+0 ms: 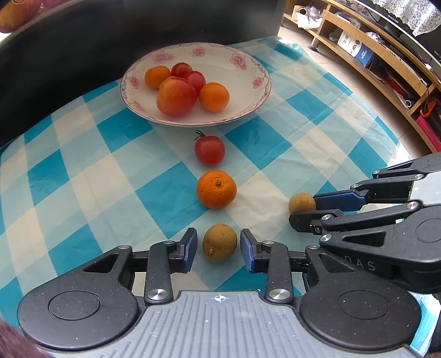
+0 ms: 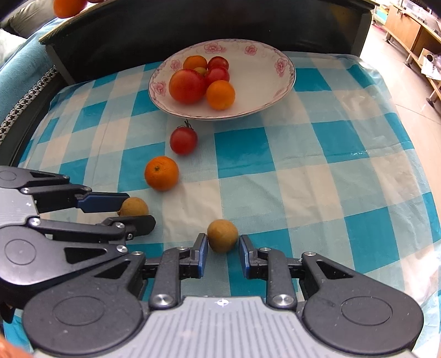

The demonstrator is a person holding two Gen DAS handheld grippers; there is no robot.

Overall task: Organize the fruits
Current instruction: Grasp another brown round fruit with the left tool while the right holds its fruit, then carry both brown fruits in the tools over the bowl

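Note:
A white floral plate (image 1: pixel 248 91) (image 2: pixel 264 91) at the far side holds several tomatoes and small oranges. On the checked cloth lie a cherry tomato (image 1: pixel 209 150) (image 2: pixel 183 141) and an orange (image 1: pixel 216 188) (image 2: pixel 161 173). My left gripper (image 1: pixel 219 249) (image 2: pixel 132 209) is open around a brown longan (image 1: pixel 219 242) (image 2: pixel 134 206), its pads just clear of it. My right gripper (image 2: pixel 222 247) (image 1: pixel 303 208) is open around a second longan (image 2: pixel 222 235) (image 1: pixel 301 202), which lies at the fingertips.
The table carries a blue and white checked cloth (image 1: pixel 82 170) (image 2: pixel 330 165). A dark chair back (image 1: pixel 69 55) (image 2: pixel 193 22) stands behind the plate. Wooden shelves (image 1: pixel 372 49) run along the right. The table's right edge (image 2: pixel 419 137) drops to the floor.

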